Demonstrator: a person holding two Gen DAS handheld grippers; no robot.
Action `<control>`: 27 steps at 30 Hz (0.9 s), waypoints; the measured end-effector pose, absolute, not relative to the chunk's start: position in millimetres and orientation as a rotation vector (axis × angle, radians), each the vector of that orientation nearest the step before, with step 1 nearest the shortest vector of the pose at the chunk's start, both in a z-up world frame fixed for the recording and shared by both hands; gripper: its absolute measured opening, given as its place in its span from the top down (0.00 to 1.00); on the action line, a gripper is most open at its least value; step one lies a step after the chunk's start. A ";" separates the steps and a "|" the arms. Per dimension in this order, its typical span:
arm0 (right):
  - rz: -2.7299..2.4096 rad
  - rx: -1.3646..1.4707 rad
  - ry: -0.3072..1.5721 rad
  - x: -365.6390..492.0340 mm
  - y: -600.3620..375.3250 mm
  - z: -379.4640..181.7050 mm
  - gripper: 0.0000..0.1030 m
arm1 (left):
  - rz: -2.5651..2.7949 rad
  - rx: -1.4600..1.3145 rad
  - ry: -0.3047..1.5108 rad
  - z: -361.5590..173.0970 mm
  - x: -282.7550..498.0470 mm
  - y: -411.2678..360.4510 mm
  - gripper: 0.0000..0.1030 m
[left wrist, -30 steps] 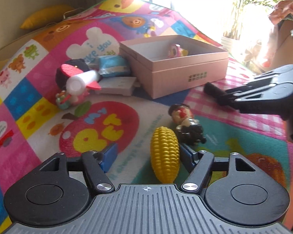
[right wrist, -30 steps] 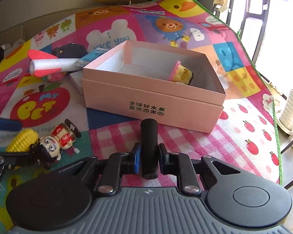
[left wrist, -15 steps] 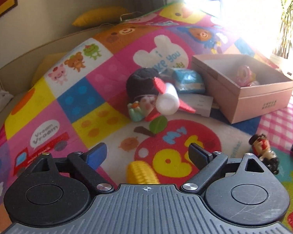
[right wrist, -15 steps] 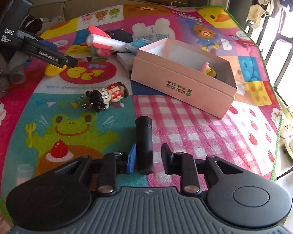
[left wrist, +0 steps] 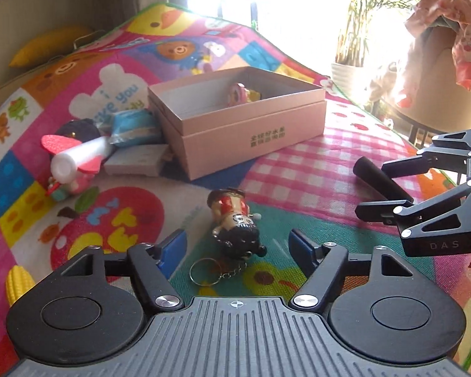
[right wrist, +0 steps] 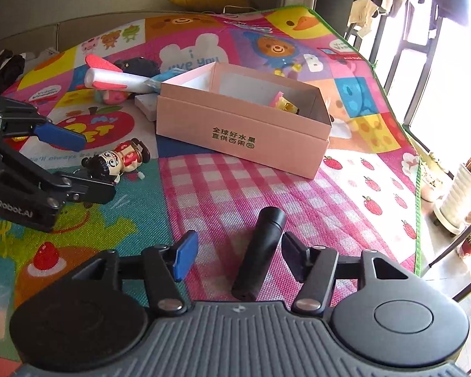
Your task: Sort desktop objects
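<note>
1. Release is the main change: your right gripper, which was clamped on the black cylinder a second ago, has just been opening. The cylinder now lies between the spread jaws on the pink checked part of the play mat, with a clear gap to the blue pad on its left; on the other side I cannot tell whether the finger touches it.
2. Your left gripper has swung off the yellow toy corn, which it straddled a second ago and which now lies at the left edge of its view. It now straddles the doll keychain. Its jaws have just been closing in but stand apart, and the pads do not press the doll.
3. Pink box sits well ahead of both grippers, lid off, with one small pink and yellow toy inside, as before.
4. For the sort, this means that the cylinder has been put down short of the box rather than in it, so I judge it is either parked there or will need regrasping.
5. Next in line looks like the doll: close on its body, not on the loose key ring trailing toward you.
</note>
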State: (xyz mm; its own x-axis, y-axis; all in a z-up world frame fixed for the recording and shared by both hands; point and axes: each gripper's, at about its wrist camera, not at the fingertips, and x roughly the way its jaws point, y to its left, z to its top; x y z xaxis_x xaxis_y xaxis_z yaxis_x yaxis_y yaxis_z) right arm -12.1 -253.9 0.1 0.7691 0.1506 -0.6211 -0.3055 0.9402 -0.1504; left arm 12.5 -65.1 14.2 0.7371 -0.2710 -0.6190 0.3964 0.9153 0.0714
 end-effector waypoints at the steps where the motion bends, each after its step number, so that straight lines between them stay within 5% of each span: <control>1: 0.251 -0.241 0.650 -12.1 -255.2 0.4 0.43 | -0.364 0.201 0.647 13.8 14.3 -62.6 0.32; 5: 0.234 -0.164 0.643 -7.7 -263.9 2.2 0.44 | -0.326 0.149 0.657 15.3 22.1 -47.3 0.47; 9: 0.223 -0.010 0.712 11.5 -280.0 2.0 0.81 | -0.318 0.106 0.647 17.8 28.9 -40.4 0.56; 11: 0.232 -0.015 0.714 13.2 -279.0 2.3 0.81 | -0.343 0.118 0.639 18.6 29.0 -43.2 0.64; 23: 0.675 -0.291 0.689 -34.2 -215.8 16.4 0.81 | -0.329 0.210 0.629 24.6 20.8 -34.8 0.56; 27: 0.664 -0.319 0.697 -43.6 -214.3 11.8 0.75 | -0.366 0.181 0.603 32.8 18.1 -36.2 0.41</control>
State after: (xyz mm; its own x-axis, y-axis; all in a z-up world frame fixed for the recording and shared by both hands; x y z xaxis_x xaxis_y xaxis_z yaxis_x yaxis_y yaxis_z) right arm -43.6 -214.3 11.8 0.5750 0.4535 -0.6810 -0.6576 0.7514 -0.0550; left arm 18.1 -36.2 32.8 0.7618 -0.2824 -0.5830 0.3870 0.9201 0.0600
